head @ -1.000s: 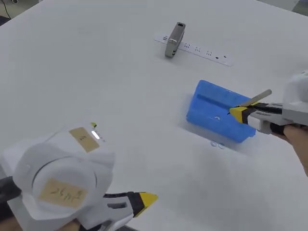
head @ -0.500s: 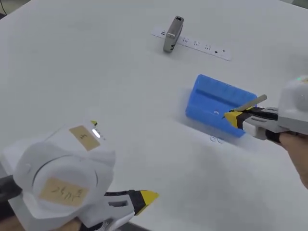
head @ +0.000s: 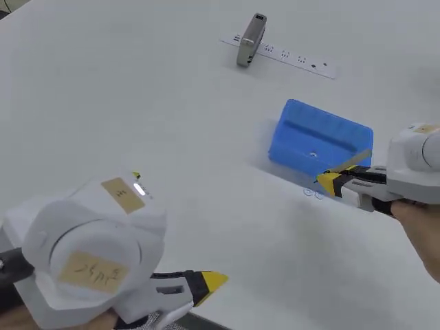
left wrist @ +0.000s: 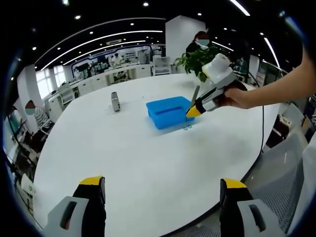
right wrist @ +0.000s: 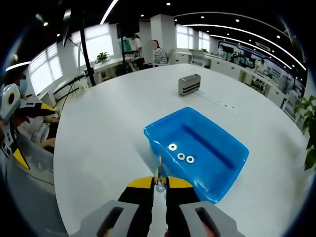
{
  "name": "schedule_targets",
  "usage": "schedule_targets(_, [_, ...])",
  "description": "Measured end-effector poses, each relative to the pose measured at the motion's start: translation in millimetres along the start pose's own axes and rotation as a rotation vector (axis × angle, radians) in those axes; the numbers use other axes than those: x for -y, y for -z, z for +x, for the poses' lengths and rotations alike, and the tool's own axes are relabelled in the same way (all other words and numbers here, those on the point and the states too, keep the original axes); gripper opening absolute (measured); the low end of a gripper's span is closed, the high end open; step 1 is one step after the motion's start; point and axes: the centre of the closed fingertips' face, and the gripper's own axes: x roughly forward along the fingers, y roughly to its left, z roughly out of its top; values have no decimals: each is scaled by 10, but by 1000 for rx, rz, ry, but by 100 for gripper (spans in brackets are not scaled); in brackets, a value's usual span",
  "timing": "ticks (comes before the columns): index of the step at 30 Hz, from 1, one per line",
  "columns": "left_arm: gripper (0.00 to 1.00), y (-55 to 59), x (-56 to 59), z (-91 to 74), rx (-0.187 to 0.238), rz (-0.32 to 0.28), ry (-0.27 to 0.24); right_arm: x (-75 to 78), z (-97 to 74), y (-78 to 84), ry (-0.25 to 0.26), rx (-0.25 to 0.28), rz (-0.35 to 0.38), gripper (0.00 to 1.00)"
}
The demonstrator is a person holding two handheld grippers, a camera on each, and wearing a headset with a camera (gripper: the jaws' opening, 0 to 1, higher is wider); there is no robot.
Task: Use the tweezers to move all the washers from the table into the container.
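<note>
The blue container [head: 320, 137] stands on the white table [head: 137, 103]; in the right gripper view it [right wrist: 217, 163] holds three washers [right wrist: 181, 156]. Two more washers [head: 313, 194] lie on the table just before its near wall. My right gripper [head: 328, 181] hovers beside them, shut on the thin tweezers [head: 354, 160], whose tips [right wrist: 159, 165] point down in front of the container's near wall. A small ring [right wrist: 160, 186] shows right at the jaws. My left gripper [head: 210, 280] sits low at the near table edge, open [left wrist: 158, 185] and holding nothing.
A white power strip [head: 285, 56] with a grey adapter [head: 249, 40] lies at the far side. People sit at the table's far edge [right wrist: 158, 52]. A potted plant [left wrist: 197, 59] stands beyond the container. Bare table spreads left of the container.
My right gripper has drawn back with the tweezers from over the container to its near side, lower and close to the two washers on the table. The left gripper stays put.
</note>
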Motion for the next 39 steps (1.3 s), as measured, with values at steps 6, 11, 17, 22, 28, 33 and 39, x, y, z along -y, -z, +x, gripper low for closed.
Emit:
schedule_targets(6, [99, 4, -11, 27, -7, 0, 3, 30, 83, 115, -4, -39, -3, 5])
schedule_targets(11, [99, 11, -26, 38, -10, -4, 4, 42, 111, 151, -3, -49, -3, 5])
schedule_targets(17, [99, 16, -25, 37, -12, -5, 2, 40, 134, 185, -2, -57, -9, 5])
schedule_targets(22, [99, 22, -27, 39, -13, -8, 0, 51, 138, 170, 4, -51, -5, 5])
schedule_targets(28, [99, 23, -34, 43, -15, -5, -1, 52, 156, 194, 1, -62, -11, 5])
schedule_targets(33, [99, 28, -40, 38, -15, -7, -4, 63, 168, 205, 5, -65, -1, 5])
schedule_targets(39, [99, 40, -35, 36, -17, -11, -3, 62, 184, 190, -2, -76, -5, 4])
